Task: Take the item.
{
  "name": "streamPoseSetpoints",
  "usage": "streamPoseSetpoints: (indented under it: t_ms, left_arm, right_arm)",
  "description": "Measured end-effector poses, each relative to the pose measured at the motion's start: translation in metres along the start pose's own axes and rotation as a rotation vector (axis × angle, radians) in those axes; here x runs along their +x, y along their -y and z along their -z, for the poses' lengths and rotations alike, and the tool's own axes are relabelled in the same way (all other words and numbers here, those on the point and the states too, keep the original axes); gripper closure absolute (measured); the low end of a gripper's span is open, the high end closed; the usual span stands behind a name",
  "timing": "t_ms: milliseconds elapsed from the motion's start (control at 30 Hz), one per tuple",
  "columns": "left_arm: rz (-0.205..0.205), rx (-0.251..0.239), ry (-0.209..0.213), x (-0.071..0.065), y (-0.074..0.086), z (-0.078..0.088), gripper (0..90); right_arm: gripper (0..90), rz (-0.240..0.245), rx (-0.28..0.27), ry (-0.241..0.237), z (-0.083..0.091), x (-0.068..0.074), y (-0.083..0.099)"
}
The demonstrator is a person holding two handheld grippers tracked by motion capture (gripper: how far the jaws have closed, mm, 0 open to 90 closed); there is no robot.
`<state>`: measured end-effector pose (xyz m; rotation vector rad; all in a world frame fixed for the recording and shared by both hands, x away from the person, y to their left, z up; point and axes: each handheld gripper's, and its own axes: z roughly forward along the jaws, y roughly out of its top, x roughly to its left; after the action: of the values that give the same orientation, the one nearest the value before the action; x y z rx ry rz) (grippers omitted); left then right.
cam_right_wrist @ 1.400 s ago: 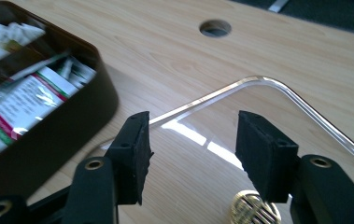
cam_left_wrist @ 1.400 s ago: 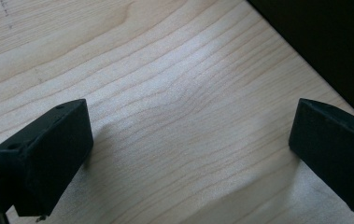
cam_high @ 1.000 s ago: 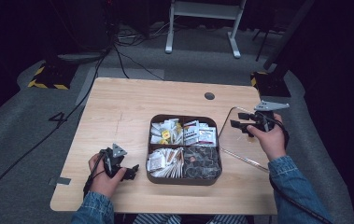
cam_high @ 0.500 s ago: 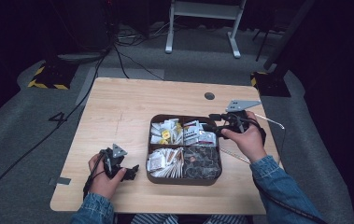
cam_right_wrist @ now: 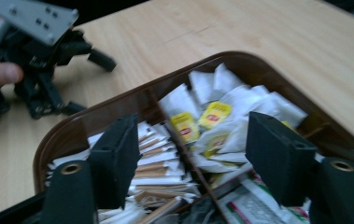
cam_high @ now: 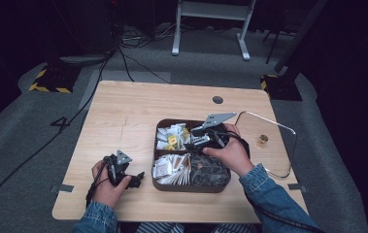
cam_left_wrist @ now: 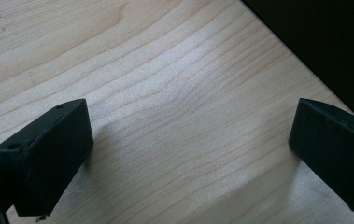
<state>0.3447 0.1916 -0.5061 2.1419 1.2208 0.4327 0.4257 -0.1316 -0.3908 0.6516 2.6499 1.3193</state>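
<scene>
A brown divided tray [cam_high: 191, 188] sits at the table's front middle. Its far-left compartment holds yellow-labelled tea bags [cam_high: 172, 138], which the right gripper view also takes in as tea bags [cam_right_wrist: 214, 114]. Paper packets [cam_high: 172, 167] fill the near-left part. My right gripper [cam_high: 196, 136] hovers over the tray's far half, pointing left. Its jaws have just been opening, and in its own view the right gripper [cam_right_wrist: 195, 154] has nothing between them. My left gripper [cam_high: 135, 177] rests left of the tray; seen from its own camera, the left gripper [cam_left_wrist: 184, 135] is open over bare wood.
A clear glass lid [cam_high: 278, 160] with a small knob [cam_high: 262, 141] lies on the table right of the tray. A round cable hole [cam_high: 217, 100] is near the far edge. The table's front edge runs close behind the left hand. Cables cross the floor beyond.
My right hand has moved left from beside the tray, past the lid, to above the tray's far half. The left hand has stayed put.
</scene>
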Motion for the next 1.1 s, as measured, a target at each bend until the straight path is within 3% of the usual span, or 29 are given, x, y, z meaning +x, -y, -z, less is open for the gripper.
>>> streamPoseSetpoints:
  t_ms: [100, 267, 567, 700, 967, 1100]
  left_arm:
    - [-0.001, 0.0, 0.004, 0.0, 0.001, 0.001, 0.1]
    - [-0.003, -0.002, 0.005, -0.001, 0.002, 0.001, 0.1]
    - [-0.004, 0.001, 0.007, -0.001, 0.002, 0.002, 0.1]
    - [-0.003, 0.001, 0.007, -0.001, 0.002, 0.002, 0.1]
    - [-0.004, 0.002, 0.007, -0.001, 0.002, 0.002, 0.1]
    - [-0.004, 0.002, 0.007, -0.001, 0.002, 0.002, 0.1]
  right_arm:
    - [46.2, 0.0, 0.005, -0.044, -0.012, 0.005, 0.003]
    - [48.5, 0.035, 0.0, -0.036, -0.03, 0.011, 0.005]
    - [45.4, -0.04, 0.064, -0.03, -0.055, 0.019, 0.015]
    - [46.5, -0.051, 0.09, -0.051, -0.063, 0.026, 0.018]
    - [44.7, -0.033, 0.156, -0.088, -0.076, 0.037, 0.023]
    - [45.6, -0.017, 0.164, -0.093, -0.079, 0.043, 0.024]
